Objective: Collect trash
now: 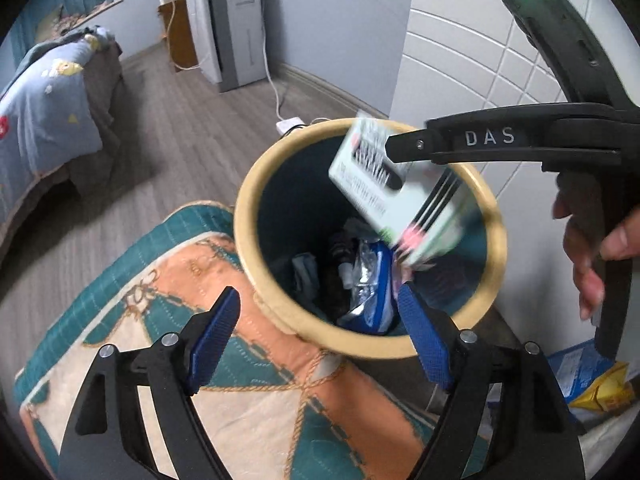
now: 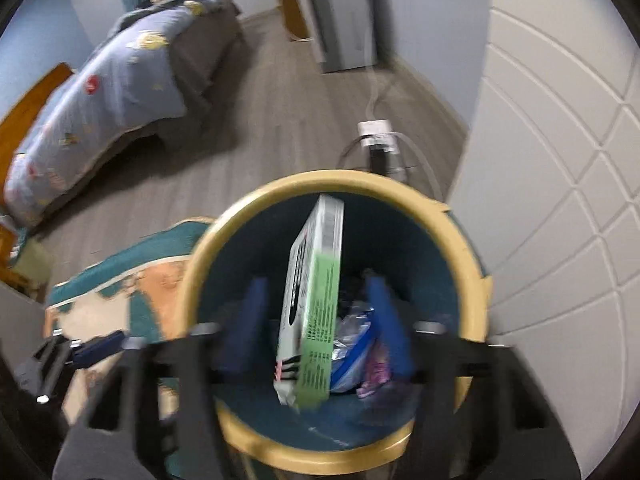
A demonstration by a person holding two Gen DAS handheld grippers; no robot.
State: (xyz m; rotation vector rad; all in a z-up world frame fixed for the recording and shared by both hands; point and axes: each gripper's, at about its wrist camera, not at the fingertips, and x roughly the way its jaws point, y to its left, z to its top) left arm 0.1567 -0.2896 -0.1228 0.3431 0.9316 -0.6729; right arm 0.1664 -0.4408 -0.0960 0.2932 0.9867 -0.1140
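A round bin [image 1: 280,308] with a yellow rim and dark teal inside stands on the floor and holds several wrappers, among them a blue and silver packet [image 1: 370,292]. A pale green and white carton [image 1: 400,200] hangs tilted over the bin's mouth, blurred. In the right wrist view the carton [image 2: 316,312] stands on edge between the blue pads [image 2: 254,320] of my right gripper [image 2: 316,280], with a gap on each side, so the jaws are open. My left gripper [image 1: 318,292] is open and empty above the bin's near rim. A hand [image 1: 592,248] holds the right gripper's handle.
A teal and orange patterned rug [image 1: 224,396] lies left of the bin. A white panelled door [image 1: 460,68] rises to the right. Blue and yellow packets [image 1: 588,380] lie at its foot. Beyond the bin: a power strip [image 2: 376,130] with cables, a bed [image 2: 120,92], a white appliance [image 1: 228,24].
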